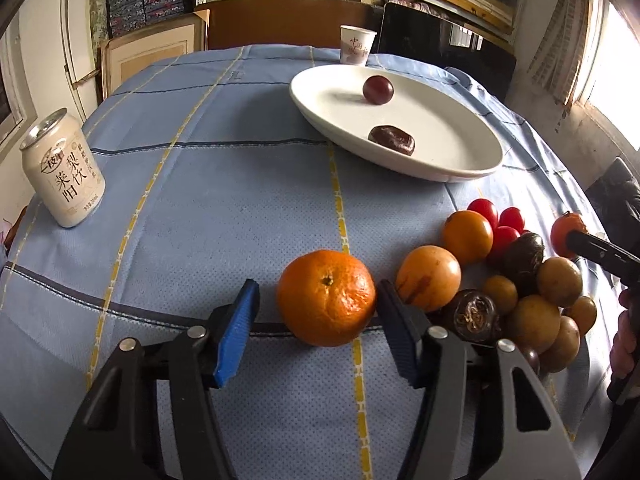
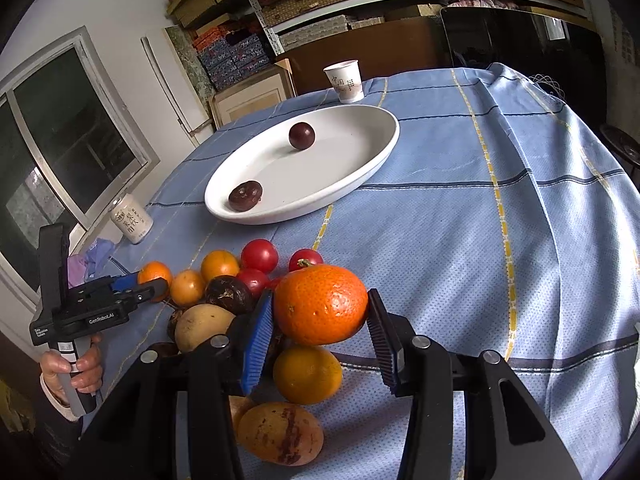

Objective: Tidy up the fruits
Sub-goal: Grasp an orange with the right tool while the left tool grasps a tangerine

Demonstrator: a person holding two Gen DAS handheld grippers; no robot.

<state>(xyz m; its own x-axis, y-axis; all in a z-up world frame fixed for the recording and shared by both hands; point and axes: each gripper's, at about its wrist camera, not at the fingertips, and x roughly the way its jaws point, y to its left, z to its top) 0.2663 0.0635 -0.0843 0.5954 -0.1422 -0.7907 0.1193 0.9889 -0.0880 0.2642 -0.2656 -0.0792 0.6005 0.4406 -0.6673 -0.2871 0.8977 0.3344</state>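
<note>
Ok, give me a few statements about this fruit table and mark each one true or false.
1. The white plate holds two dark fruits, a round one and a wrinkled one. True.
2. The paper cup lies on its side. False: it stands upright beyond the plate.
3. The left tool is clamped shut on the mandarin. False: it is open, with the mandarin between its fingers and a gap on one side.
4. The right tool grips an orange. True.
5. The drink can stands on the plate. False: it stands on the blue tablecloth, apart from the plate.
</note>
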